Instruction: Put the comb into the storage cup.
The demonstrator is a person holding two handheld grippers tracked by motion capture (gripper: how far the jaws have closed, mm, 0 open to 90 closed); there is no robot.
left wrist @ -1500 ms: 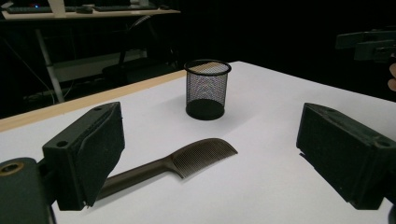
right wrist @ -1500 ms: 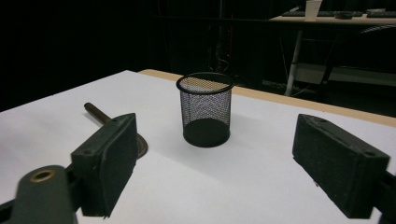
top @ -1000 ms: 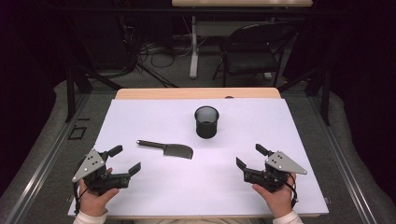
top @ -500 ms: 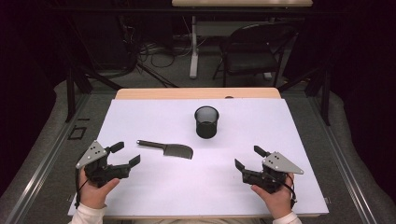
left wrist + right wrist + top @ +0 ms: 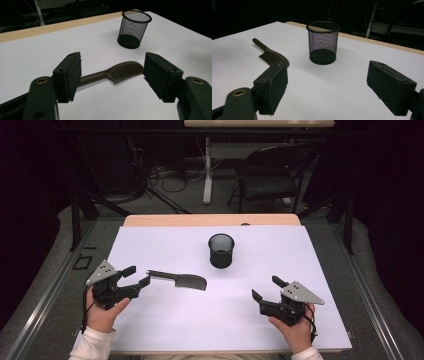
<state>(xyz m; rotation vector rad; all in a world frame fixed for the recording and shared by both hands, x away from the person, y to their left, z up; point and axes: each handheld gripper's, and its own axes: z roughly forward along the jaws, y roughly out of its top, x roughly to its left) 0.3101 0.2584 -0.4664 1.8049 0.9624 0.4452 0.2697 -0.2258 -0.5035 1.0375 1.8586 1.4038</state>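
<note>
Since a second ago, the left tool point(image 5: 139, 276) has travelled from the near left corner of the bench point(image 5: 165, 242) toward the comb point(image 5: 179, 279), and its jaws have just been closing, though they hold nothing yet. From the high view, its tips sit right at the end of the comb's handle; whether they touch it I cannot tell. In the left gripper view the two black jaws stand apart, with the comb point(image 5: 117, 72) lying flat on the white bench point(image 5: 37, 47) beyond them, handle running toward the left jaw and toothed end toward the right.

A black mesh cup point(image 5: 221, 250) stands upright near the middle of the bench, apart from the comb and farther from the person.

Over on the near right side, the right tool point(image 5: 267, 289) has kept its place, jaws open and empty. Its own view looks between the jaws at the cup point(image 5: 322, 43), with the comb point(image 5: 270, 53) off to the left.
</note>
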